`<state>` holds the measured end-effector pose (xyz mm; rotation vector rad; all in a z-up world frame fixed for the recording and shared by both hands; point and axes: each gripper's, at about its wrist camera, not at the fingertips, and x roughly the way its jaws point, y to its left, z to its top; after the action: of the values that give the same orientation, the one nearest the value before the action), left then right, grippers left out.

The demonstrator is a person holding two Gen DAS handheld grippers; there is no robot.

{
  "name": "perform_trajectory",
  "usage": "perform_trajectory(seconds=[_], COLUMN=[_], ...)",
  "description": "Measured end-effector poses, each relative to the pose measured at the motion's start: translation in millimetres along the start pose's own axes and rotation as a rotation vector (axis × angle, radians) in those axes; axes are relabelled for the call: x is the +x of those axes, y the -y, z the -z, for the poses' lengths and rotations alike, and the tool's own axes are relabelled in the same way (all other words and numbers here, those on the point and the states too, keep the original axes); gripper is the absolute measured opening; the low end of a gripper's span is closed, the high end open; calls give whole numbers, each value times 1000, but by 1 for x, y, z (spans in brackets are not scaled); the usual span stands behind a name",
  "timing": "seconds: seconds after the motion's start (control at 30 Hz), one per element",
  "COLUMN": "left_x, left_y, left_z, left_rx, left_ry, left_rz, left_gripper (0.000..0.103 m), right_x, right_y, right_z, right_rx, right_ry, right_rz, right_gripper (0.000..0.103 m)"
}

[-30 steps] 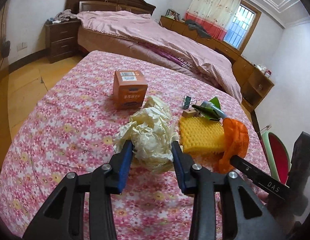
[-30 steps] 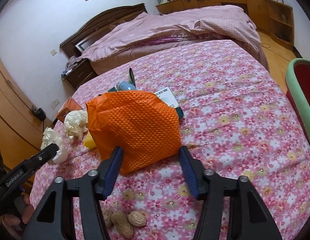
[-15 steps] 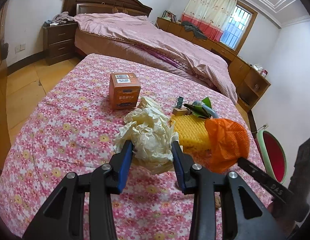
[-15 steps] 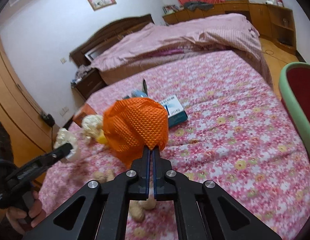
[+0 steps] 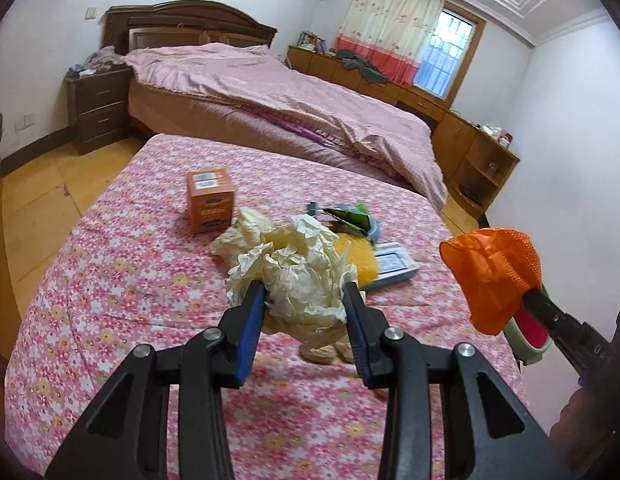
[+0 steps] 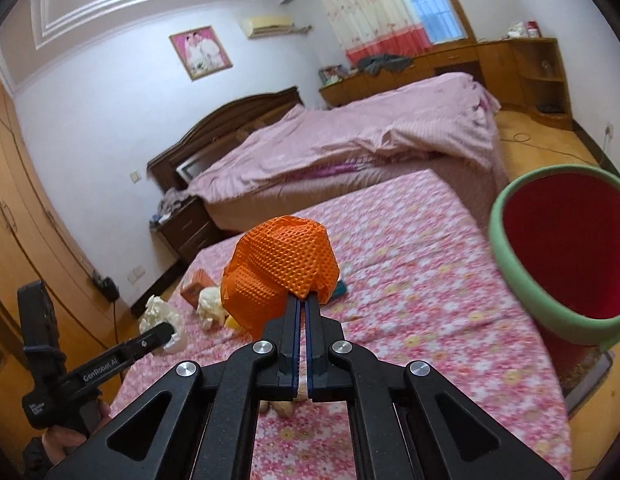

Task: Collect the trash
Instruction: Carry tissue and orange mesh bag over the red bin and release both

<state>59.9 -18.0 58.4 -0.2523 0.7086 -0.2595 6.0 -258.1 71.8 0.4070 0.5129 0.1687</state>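
My left gripper (image 5: 304, 292) is shut on a crumpled cream paper wad (image 5: 298, 280) and holds it above the floral table cover (image 5: 122, 280). My right gripper (image 6: 303, 300) is shut on an orange foam net (image 6: 280, 272) and holds it in the air; the net also shows in the left wrist view (image 5: 495, 276). A bin with a green rim and red inside (image 6: 509, 256) stands at the right of the table. The left gripper and its wad show in the right wrist view (image 6: 168, 330).
On the table lie an orange box (image 5: 210, 200), another cream paper wad (image 5: 242, 236), a yellow foam net (image 5: 363, 260), a blue-white box (image 5: 391, 266), green wrappers (image 5: 349, 218) and peanut shells (image 5: 325, 352). A bed (image 5: 290, 100) stands beyond.
My right gripper has closed on the orange net and lifted it off the table toward the bin. My left gripper has risen with the paper wad.
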Motion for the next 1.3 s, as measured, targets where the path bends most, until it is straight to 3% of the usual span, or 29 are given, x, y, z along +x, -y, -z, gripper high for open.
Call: perform_trajectory(seconds=[0.43,0.7,1.3], left_x=[1,11,72], left_y=[62,120,259], left_z=[-5,-5,14], left_rx=[95,179,380], left_ry=[-28,-59,-140], left_rz=[99,174,319], left_gripper=[40,40,40], right_x=[-54,-84,-109], right_y=[46,87,172], right_z=[-7,-8,0], right_rx=[100,188,327], right_ry=[116,173,213], right_rz=[76,146,323], right_gripper=[2,2,2])
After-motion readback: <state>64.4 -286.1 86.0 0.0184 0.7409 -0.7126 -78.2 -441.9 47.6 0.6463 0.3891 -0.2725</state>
